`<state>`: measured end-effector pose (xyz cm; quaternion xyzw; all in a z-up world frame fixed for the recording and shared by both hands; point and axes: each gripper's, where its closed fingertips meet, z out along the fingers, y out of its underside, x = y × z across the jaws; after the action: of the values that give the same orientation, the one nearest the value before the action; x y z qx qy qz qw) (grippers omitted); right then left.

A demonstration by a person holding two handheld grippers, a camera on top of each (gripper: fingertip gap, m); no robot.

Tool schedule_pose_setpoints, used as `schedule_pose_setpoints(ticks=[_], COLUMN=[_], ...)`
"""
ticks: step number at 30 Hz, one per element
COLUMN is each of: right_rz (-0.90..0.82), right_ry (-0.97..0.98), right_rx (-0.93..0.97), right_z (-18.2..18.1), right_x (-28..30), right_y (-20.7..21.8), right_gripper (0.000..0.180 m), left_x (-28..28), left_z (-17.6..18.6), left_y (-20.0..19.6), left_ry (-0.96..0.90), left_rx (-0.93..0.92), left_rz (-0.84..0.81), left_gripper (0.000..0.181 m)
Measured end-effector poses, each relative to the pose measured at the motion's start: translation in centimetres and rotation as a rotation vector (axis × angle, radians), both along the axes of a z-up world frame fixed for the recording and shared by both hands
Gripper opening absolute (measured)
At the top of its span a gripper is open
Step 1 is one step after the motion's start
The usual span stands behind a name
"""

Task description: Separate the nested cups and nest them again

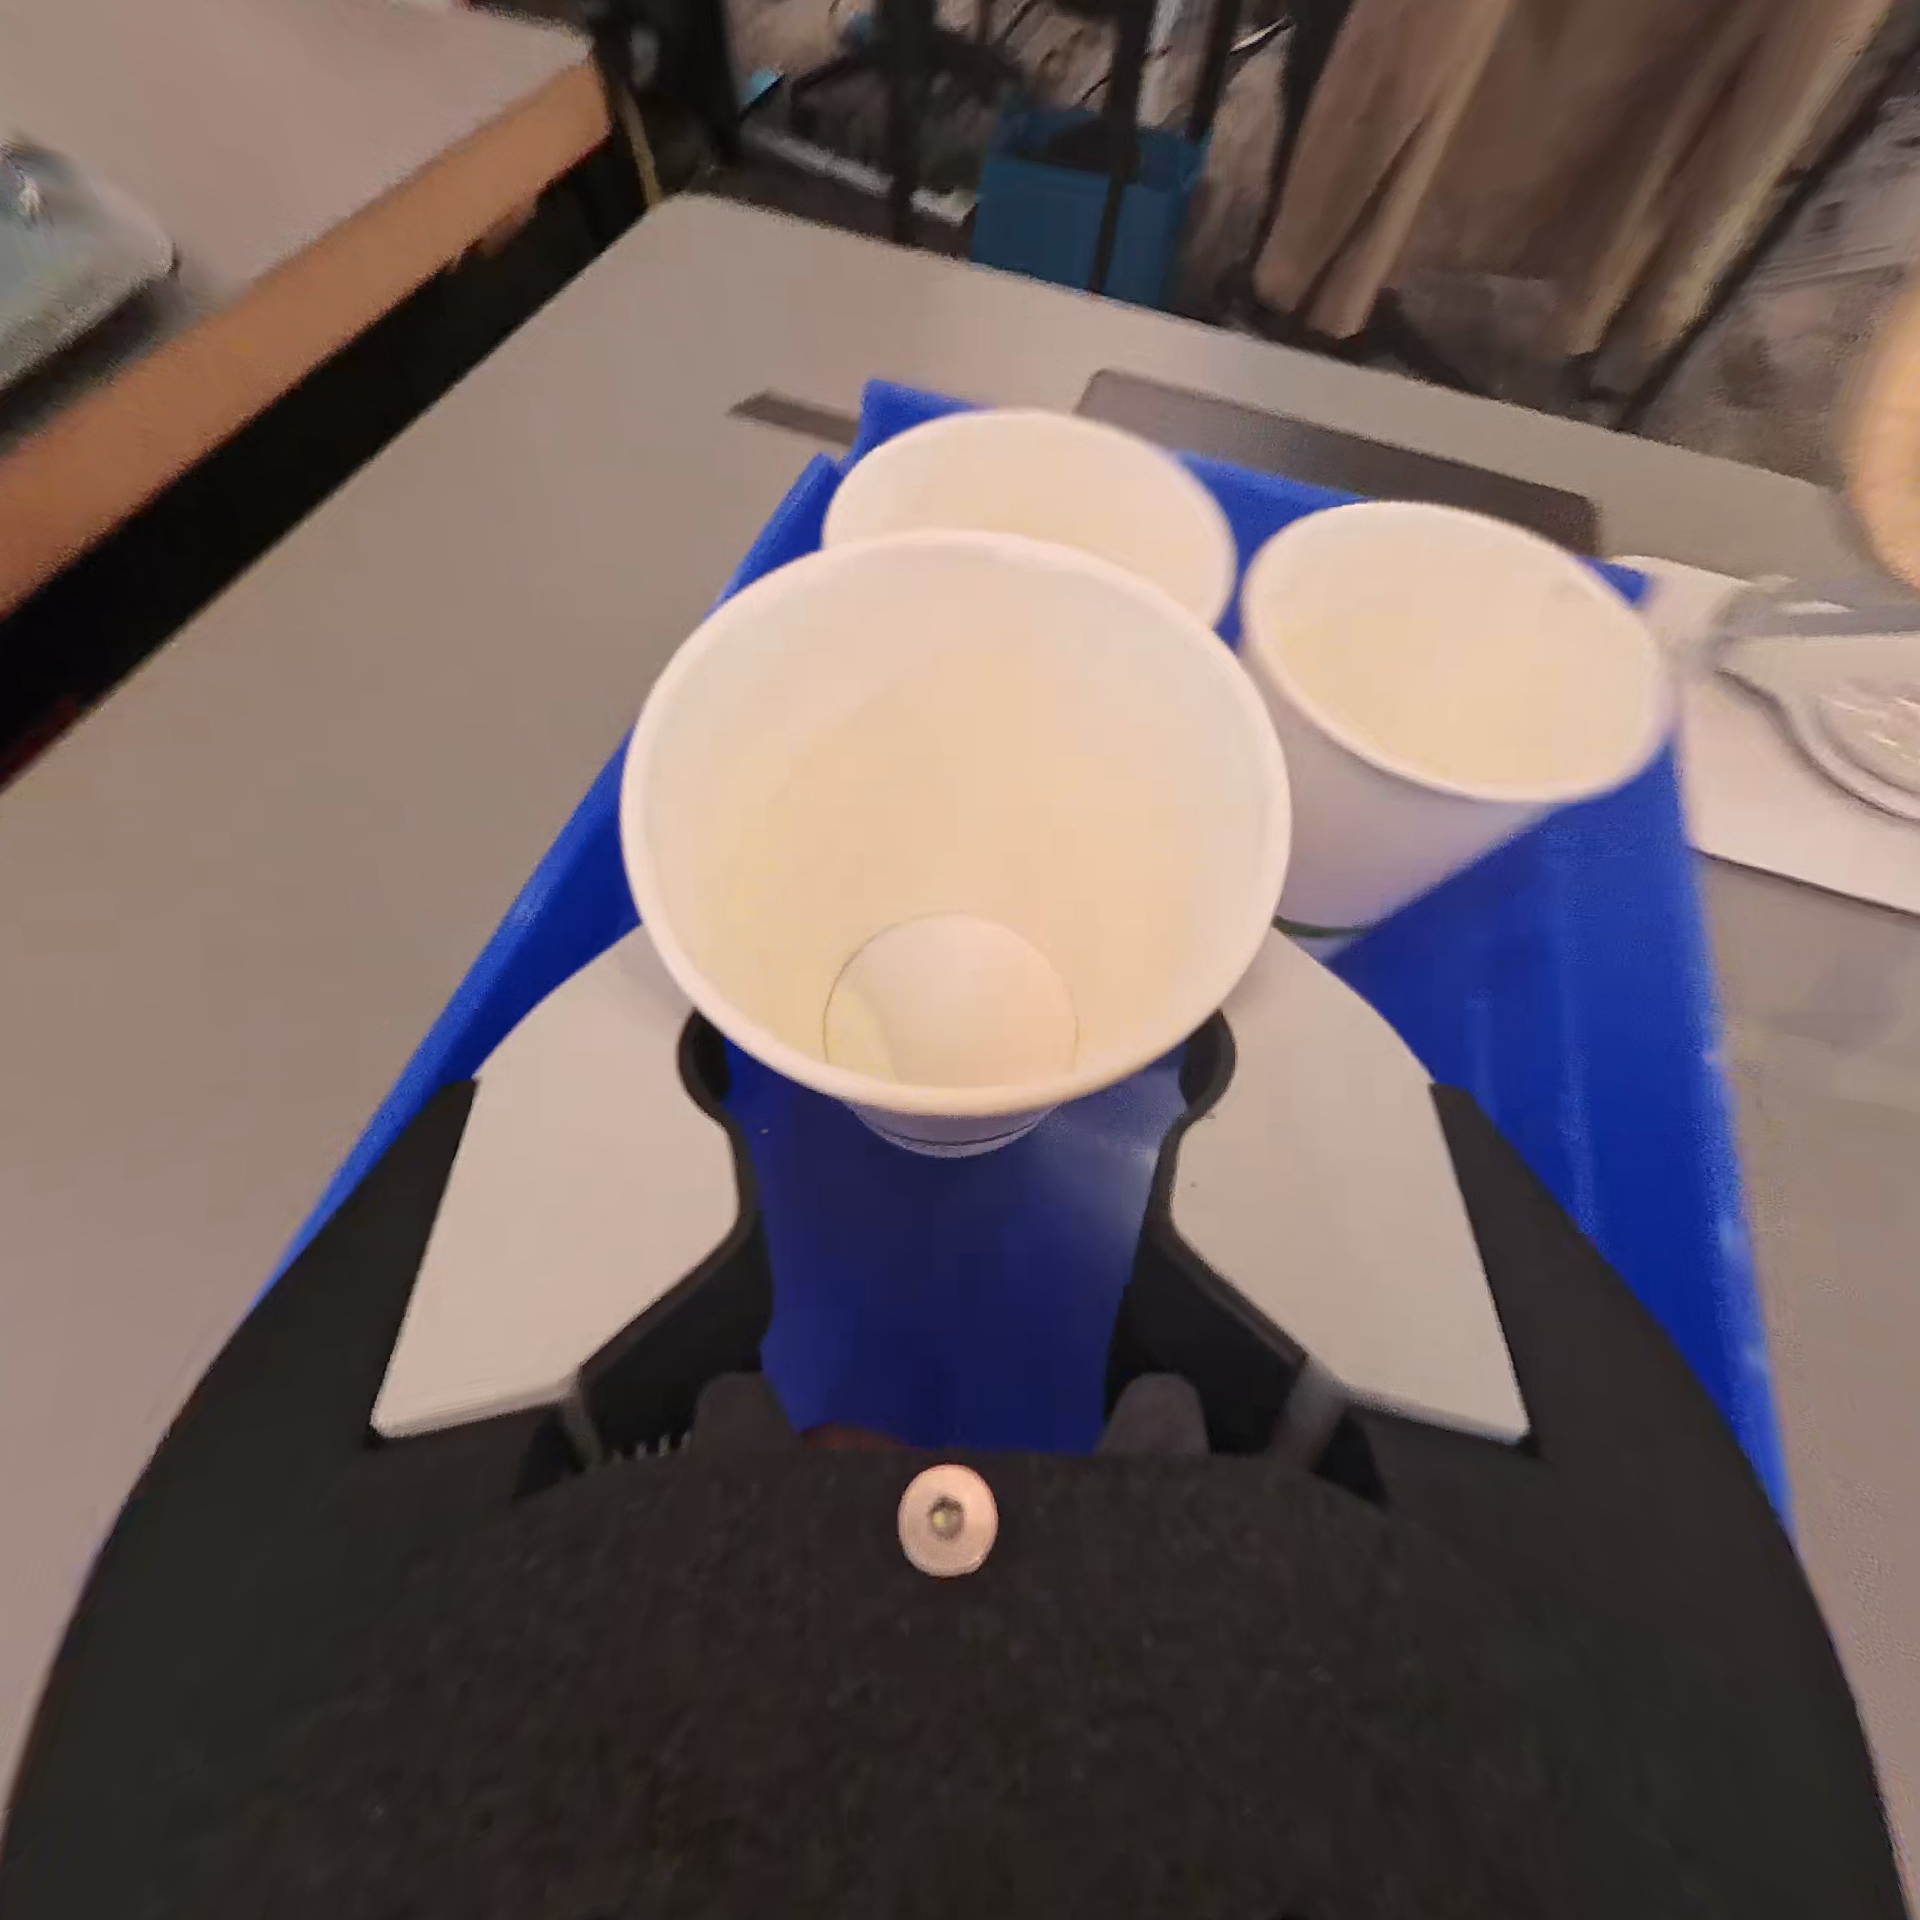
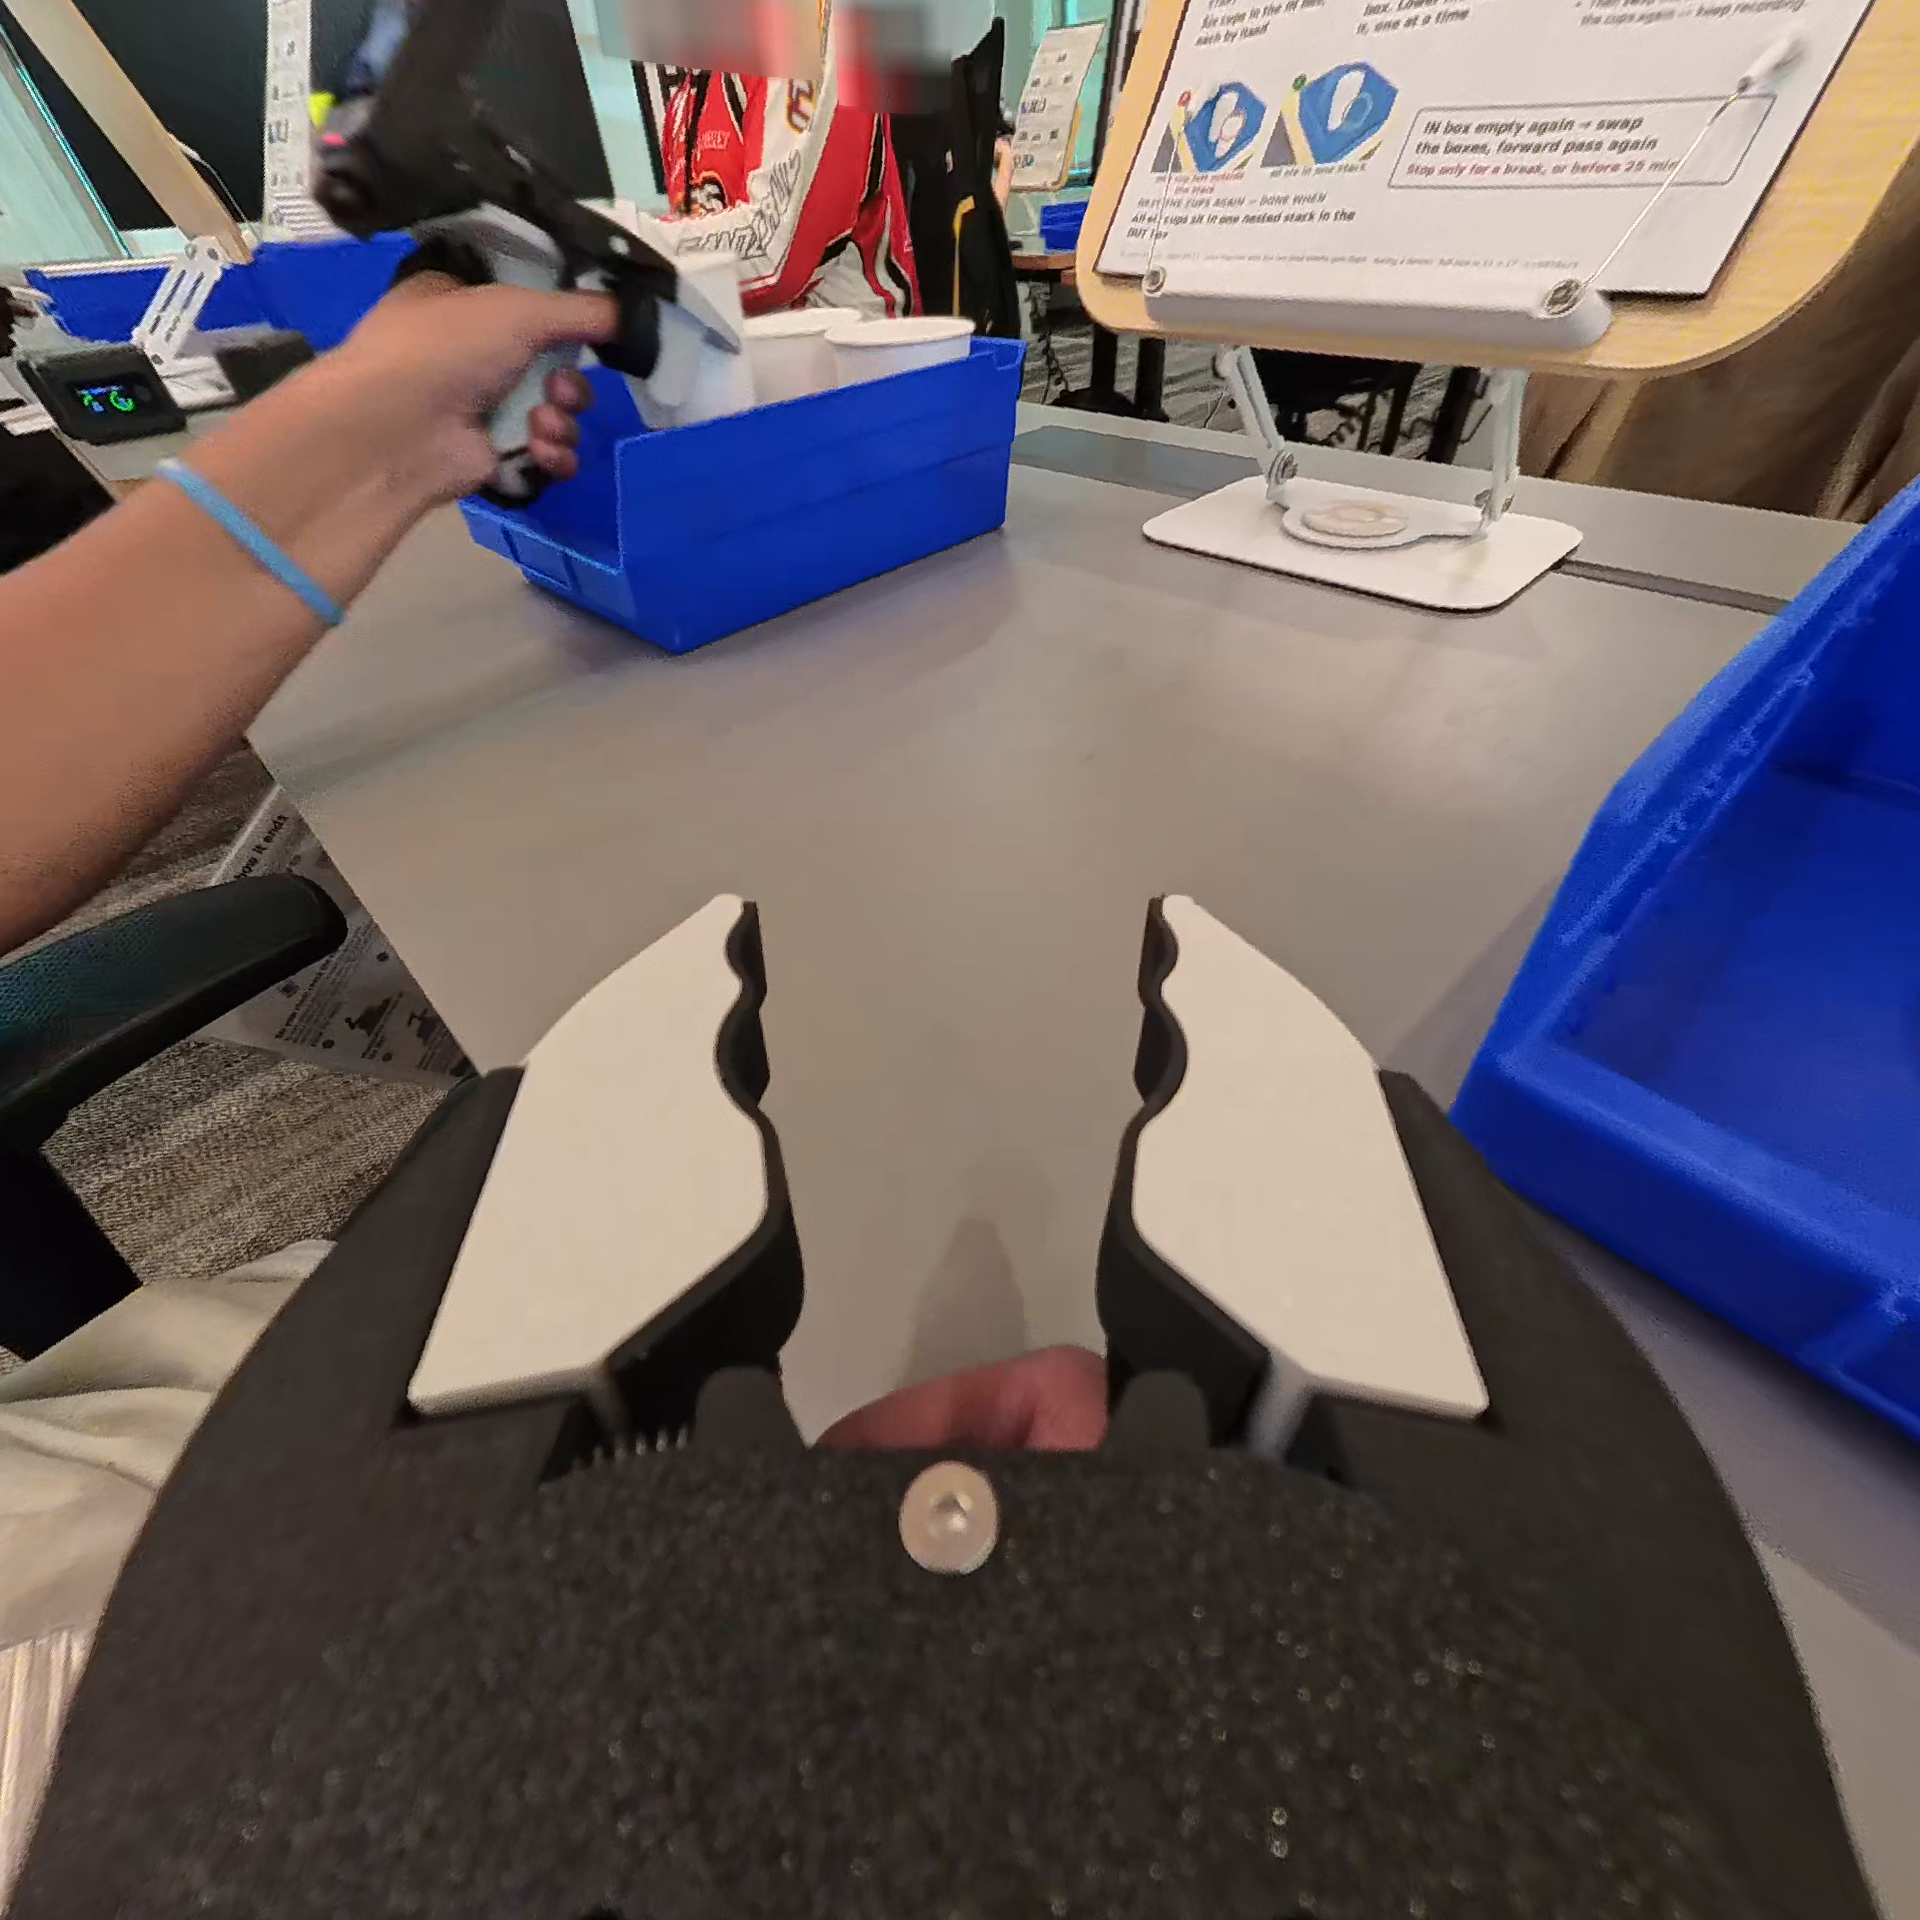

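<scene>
My left gripper (image 1: 956, 1039) is shut on a white paper cup (image 1: 935, 790), its fingers on either side of the cup's lower wall, over a blue bin (image 1: 1558, 987). Two more white cups (image 1: 1039, 499) (image 1: 1455, 665) stand in the bin just beyond it, the right one leaning. In the right wrist view the left gripper (image 2: 717, 332) holds its cup (image 2: 707, 312) above the same bin (image 2: 790, 520), beside the other cups (image 2: 894, 348). My right gripper (image 2: 951, 935) is open and empty over the grey table (image 2: 935, 748).
A second blue bin (image 2: 1714, 987) lies at the right of the table. A board with printed sheets on a white stand (image 2: 1351, 520) is at the back. A person's arm (image 2: 208, 582) reaches in from the left. A black chair arm (image 2: 156, 966) is at the table's left edge.
</scene>
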<state>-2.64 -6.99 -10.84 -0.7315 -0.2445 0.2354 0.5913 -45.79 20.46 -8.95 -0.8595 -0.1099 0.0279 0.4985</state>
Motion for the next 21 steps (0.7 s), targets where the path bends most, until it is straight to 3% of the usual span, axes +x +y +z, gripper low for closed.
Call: schedule_pose_setpoints(ticks=[5, 9, 14, 16, 18, 21], right_rz=[-0.007, 0.024, 0.27, 0.33, 0.327, 0.422], right_ry=[0.036, 0.106, 0.023, -0.067, -0.111, -0.043], right_rx=[-0.001, -0.033, 0.002, 0.068, 0.086, 0.047], right_z=[0.9, 1.4, 4.1, 5.7, 6.9, 8.2], right_x=[1.5, 1.7, -2.8, -4.8, -6.6, -9.6], right_y=[0.6, 1.3, 1.5, 1.9, 3.4, 4.7], right_gripper=[0.07, 0.071, 0.082, 0.085, 0.084, 0.086], left_x=[3.6, 6.5, 16.0, 19.6, 22.1, 27.3], left_z=[4.2, 4.8, 7.2, 8.1, 8.1, 8.0], left_y=[-6.0, -10.9, -17.0, -18.5, -18.5, -20.9], left_ry=[0.047, 0.031, -0.012, 0.05, 0.135, 0.055], left_rx=[0.101, 0.1, 0.116, 0.133, 0.127, 0.146], left_rz=[-0.371, -0.615, -1.072, -1.179, -1.183, -1.393], left_gripper=[0.085, 0.084, 0.085, 0.085, 0.084, 0.083])
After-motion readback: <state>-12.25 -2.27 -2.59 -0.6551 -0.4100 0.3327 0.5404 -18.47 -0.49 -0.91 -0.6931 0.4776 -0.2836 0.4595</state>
